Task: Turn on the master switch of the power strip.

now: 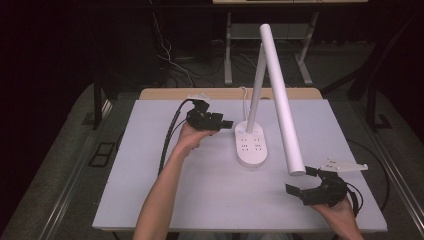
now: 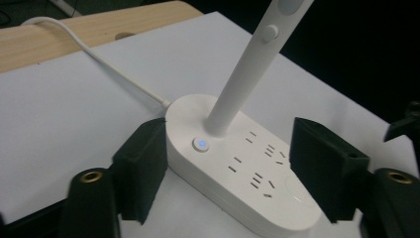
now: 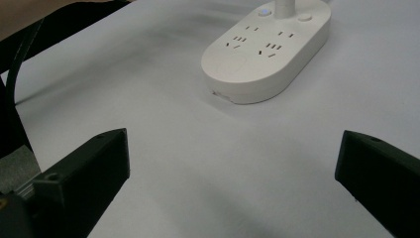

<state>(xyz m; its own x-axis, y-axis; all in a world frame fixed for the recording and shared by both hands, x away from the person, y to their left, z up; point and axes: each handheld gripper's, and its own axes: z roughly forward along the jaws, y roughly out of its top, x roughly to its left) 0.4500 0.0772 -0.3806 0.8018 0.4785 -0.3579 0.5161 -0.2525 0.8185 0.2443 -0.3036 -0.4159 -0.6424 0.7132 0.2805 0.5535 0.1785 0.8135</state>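
A white desk lamp stands mid-table on an oval base (image 1: 251, 147) with several sockets on top. Its stem (image 1: 255, 90) rises from the base, and the long white head (image 1: 280, 95) slopes down to the right. A small round button glowing blue (image 2: 200, 144) sits on the base beside the stem. My left gripper (image 1: 226, 123) hovers just left of the base, open, with nothing held. In the left gripper view its jaws (image 2: 233, 166) frame the near end of the base without touching it. My right gripper (image 1: 301, 180) rests open near the front right, below the lamp head's tip; in the right gripper view its jaws (image 3: 230, 163) point toward the base (image 3: 267, 44).
A white power cord (image 2: 99, 59) runs from the base to the table's wooden back edge (image 1: 165, 93). The lamp head's lower end (image 1: 296, 167) hangs close above the right gripper. Bare tabletop (image 1: 200, 190) stretches across the front and left. Dark floor surrounds the table.
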